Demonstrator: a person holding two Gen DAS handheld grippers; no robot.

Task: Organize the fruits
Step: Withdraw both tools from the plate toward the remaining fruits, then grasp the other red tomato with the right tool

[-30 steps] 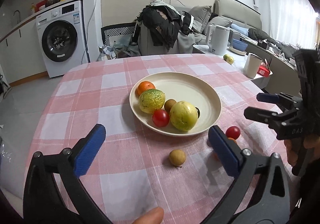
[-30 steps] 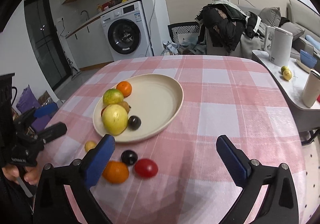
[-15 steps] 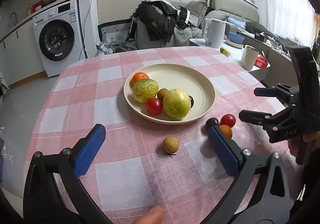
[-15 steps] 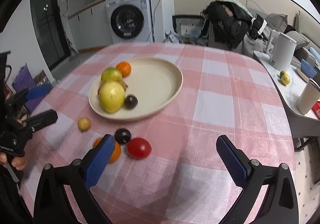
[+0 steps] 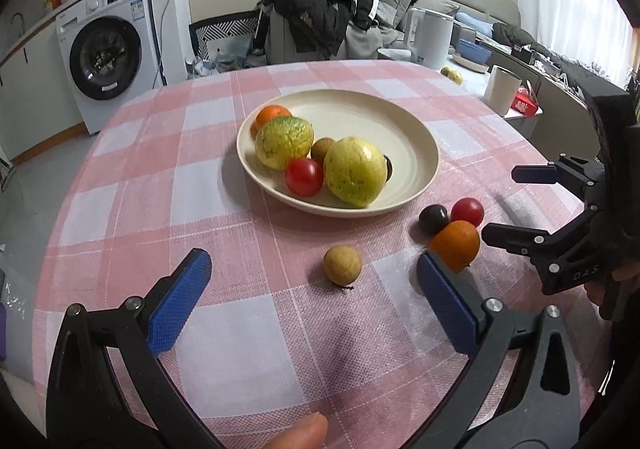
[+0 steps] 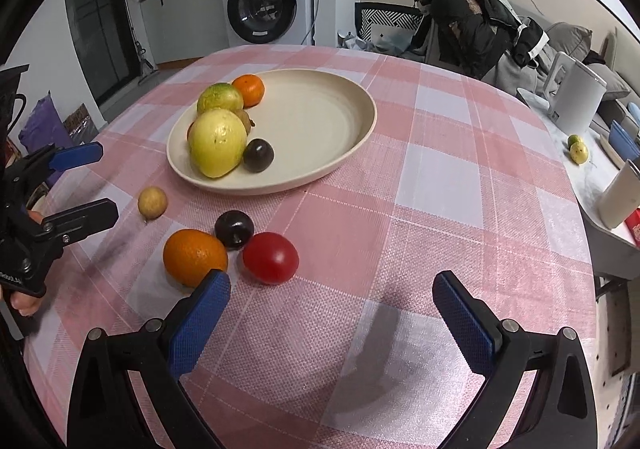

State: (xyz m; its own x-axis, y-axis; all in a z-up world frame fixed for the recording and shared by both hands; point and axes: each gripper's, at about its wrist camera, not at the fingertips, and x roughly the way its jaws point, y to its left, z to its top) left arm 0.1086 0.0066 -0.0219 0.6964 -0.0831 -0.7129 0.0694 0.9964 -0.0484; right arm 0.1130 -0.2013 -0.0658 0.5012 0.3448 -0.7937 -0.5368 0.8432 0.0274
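Left wrist view: our left gripper (image 5: 314,299) hangs above the pink checked tablecloth (image 5: 132,185), jaws spread wide and holding nothing. A small tan fruit (image 5: 343,264) lies on the cloth roughly between the blue pads (image 5: 180,307), a little ahead of them. Just beyond the right-side pad sit a loose orange (image 5: 456,245), a dark plum-like fruit (image 5: 433,219) and a red tomato (image 5: 467,211), clustered and near touching.

From the right wrist, our right gripper (image 6: 330,319) is likewise wide and empty, low over the cloth. The loose orange (image 6: 195,257) lies partly behind its left pad; the tomato (image 6: 270,257) and dark fruit (image 6: 234,229) are just ahead.

Farther out, the cream plate (image 5: 404,129) already holds five or six fruits crowded on one side; its other half is bare.

Our reading: four loose fruits remain to go onto the plate. Risks: all are round and would roll if a pad clips them off-centre; closing on the orange could knock its two neighbours away. Both grippers work near the same cluster, so a collision is possible. The tomato may bruise under a hard squeeze.
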